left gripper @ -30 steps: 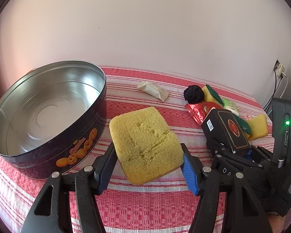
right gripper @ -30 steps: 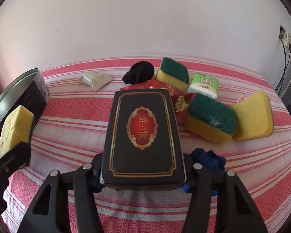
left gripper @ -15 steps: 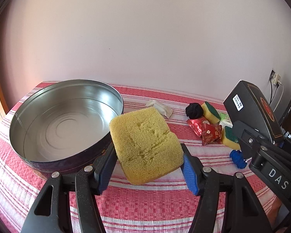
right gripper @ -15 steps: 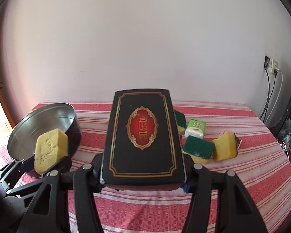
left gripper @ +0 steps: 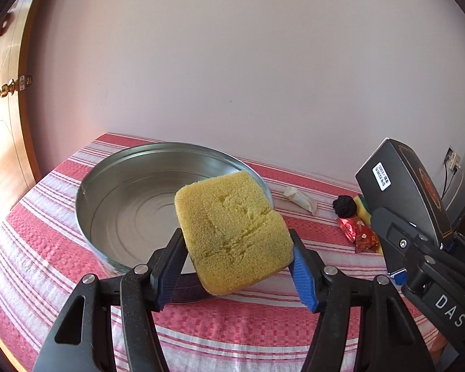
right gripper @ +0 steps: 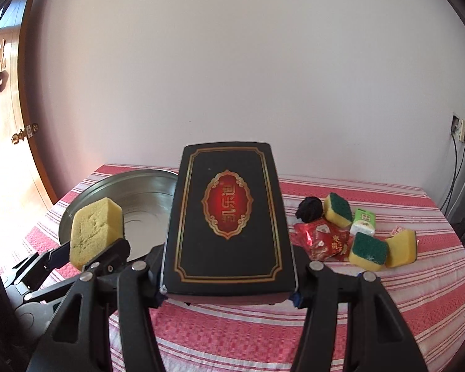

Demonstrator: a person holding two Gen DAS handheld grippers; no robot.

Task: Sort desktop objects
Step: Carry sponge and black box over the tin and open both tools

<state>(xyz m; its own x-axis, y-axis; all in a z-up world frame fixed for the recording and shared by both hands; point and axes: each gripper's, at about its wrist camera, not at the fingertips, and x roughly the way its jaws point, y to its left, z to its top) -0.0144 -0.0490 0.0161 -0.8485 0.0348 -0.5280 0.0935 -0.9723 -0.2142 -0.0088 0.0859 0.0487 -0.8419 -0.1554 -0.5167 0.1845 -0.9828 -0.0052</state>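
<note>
Both tongs higher now, blue cloth only in earlier right view.

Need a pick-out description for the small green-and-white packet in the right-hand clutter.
Start at the round metal tin, then cross right to the pile on the striped cloth. The green-and-white packet sits among the green-topped sponges: the only boxy item with a white body.

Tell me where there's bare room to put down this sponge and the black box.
The round tin is bare inside. Bare cloth lies in front of the tin toward the near table edge, and between the tin and the white packet. It's crowded on the right: black ball, red packets, green-topped sponges and a yellow sponge clustered together.
</note>
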